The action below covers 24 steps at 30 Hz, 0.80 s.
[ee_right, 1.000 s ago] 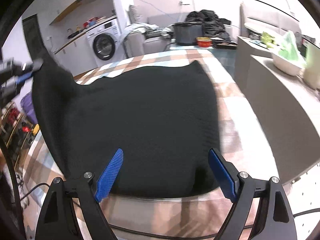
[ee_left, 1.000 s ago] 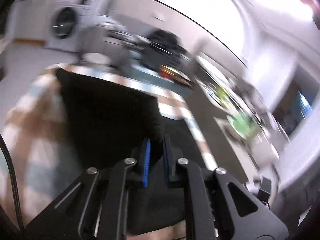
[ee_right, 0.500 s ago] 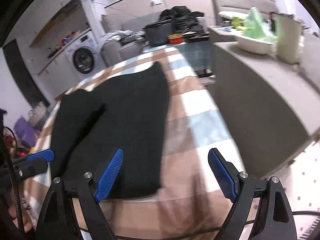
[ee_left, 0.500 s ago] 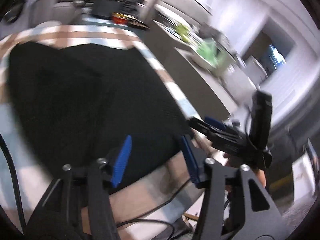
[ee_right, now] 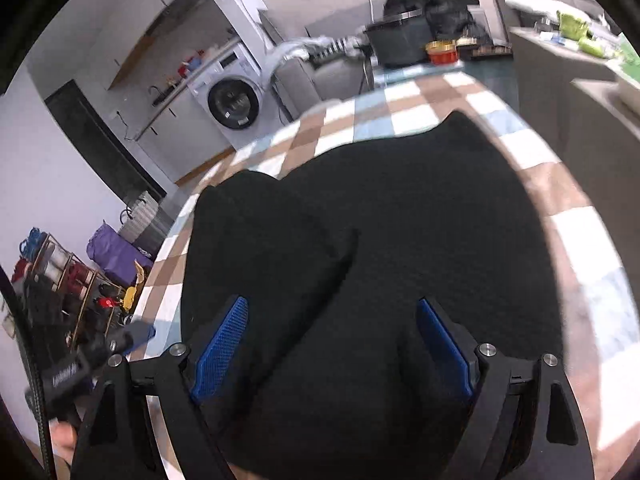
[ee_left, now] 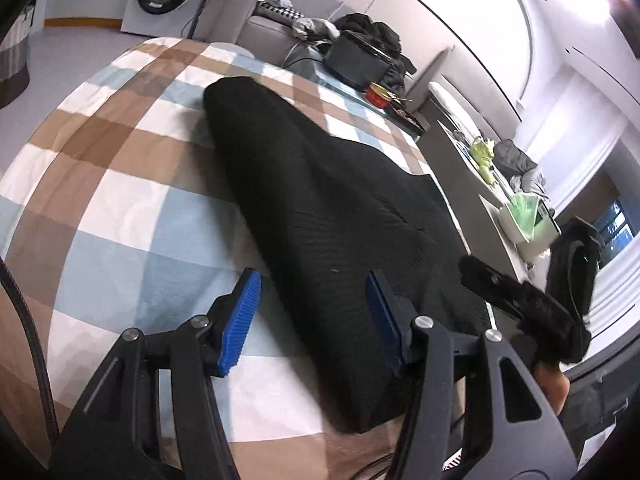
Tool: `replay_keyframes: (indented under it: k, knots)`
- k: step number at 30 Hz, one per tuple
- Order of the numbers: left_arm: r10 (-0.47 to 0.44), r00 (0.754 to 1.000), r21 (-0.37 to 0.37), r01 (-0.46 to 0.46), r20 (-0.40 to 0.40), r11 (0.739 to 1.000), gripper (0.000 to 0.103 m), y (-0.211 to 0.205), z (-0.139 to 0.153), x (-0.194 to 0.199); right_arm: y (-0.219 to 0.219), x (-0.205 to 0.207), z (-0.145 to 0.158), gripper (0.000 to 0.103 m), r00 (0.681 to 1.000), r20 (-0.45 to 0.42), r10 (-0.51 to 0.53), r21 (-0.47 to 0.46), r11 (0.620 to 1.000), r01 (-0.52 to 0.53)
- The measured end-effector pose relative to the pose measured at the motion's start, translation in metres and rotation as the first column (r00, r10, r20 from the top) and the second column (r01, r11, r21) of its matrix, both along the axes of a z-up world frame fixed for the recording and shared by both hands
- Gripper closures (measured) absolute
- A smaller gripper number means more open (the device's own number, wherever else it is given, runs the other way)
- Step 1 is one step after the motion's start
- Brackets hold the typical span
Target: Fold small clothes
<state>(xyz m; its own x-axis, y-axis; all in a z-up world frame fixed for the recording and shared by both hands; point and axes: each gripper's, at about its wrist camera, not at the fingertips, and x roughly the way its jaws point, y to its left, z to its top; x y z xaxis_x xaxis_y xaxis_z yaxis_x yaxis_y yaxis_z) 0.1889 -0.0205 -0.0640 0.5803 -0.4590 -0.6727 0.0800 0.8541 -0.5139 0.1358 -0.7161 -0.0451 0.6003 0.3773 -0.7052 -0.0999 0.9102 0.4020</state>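
Note:
A black knitted garment [ee_left: 328, 216] lies on the checked tablecloth [ee_left: 104, 184], with its left part folded over onto the rest. My left gripper [ee_left: 312, 320] is open and empty, low over the garment's near left edge. My right gripper [ee_right: 332, 344] is open and empty, just above the garment [ee_right: 400, 224] near its front edge. The fold's edge shows as a dark crease in the right wrist view [ee_right: 344, 256]. The right gripper also shows at the right of the left wrist view [ee_left: 520, 300]. The left gripper shows at the lower left of the right wrist view [ee_right: 100, 352].
A grey counter [ee_left: 476, 196] with a white tub [ee_left: 520, 224] stands right of the table. A dark bin [ee_right: 400, 40] and a red bowl [ee_right: 442, 52] sit beyond the far edge. A washing machine [ee_right: 236, 100] and storage racks [ee_right: 60, 280] are at the left.
My left gripper let go of the garment's corner after carrying it over, opened, and drew back to the near left edge. My right gripper moved in over the garment.

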Motion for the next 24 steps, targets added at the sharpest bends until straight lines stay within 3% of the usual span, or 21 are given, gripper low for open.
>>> replay_keyframes:
  k: [6,9,11,12,14,16,20,24]
  knots:
    - [0.040,0.999,0.005,-0.040,-0.021,0.999,0.052,0.014,-0.016,0.004,0.020,0.046,-0.021,0.016,0.996,-0.075,0.050,0.009,0.999,-0.049]
    - [0.059,0.998,-0.004,-0.059,-0.028,0.998,0.052,0.023,-0.020,0.004,0.029,0.063,-0.027,0.029,0.994,-0.083,0.072,-0.002,0.997,-0.073]
    - [0.073,0.997,-0.012,-0.074,-0.034,0.997,0.052,0.029,-0.022,0.006,0.035,0.071,-0.028,0.050,0.992,-0.092,0.087,-0.018,0.996,-0.089]
    - [0.077,0.996,-0.014,-0.078,-0.036,0.997,0.052,0.030,-0.022,0.006,0.036,0.073,-0.028,0.055,0.991,-0.090,0.095,-0.023,0.995,-0.097]
    - [0.085,0.996,-0.018,-0.086,-0.036,0.996,0.052,0.032,-0.022,0.008,0.043,0.075,-0.024,0.083,0.989,-0.082,0.124,-0.051,0.990,-0.129]
    - [0.087,0.996,-0.017,-0.087,-0.034,0.996,0.052,0.032,-0.021,0.009,0.047,0.067,-0.012,0.090,0.987,-0.032,0.154,-0.081,0.984,-0.157]
    - [0.087,0.996,-0.013,-0.087,-0.017,0.996,0.052,0.029,-0.014,0.010,0.045,0.028,0.044,0.092,0.972,0.158,0.173,-0.088,0.983,-0.160]
    - [0.079,0.997,-0.007,-0.079,-0.007,0.997,0.052,0.021,-0.007,0.008,0.016,-0.032,0.089,0.092,0.943,0.321,0.091,-0.137,0.989,-0.048]
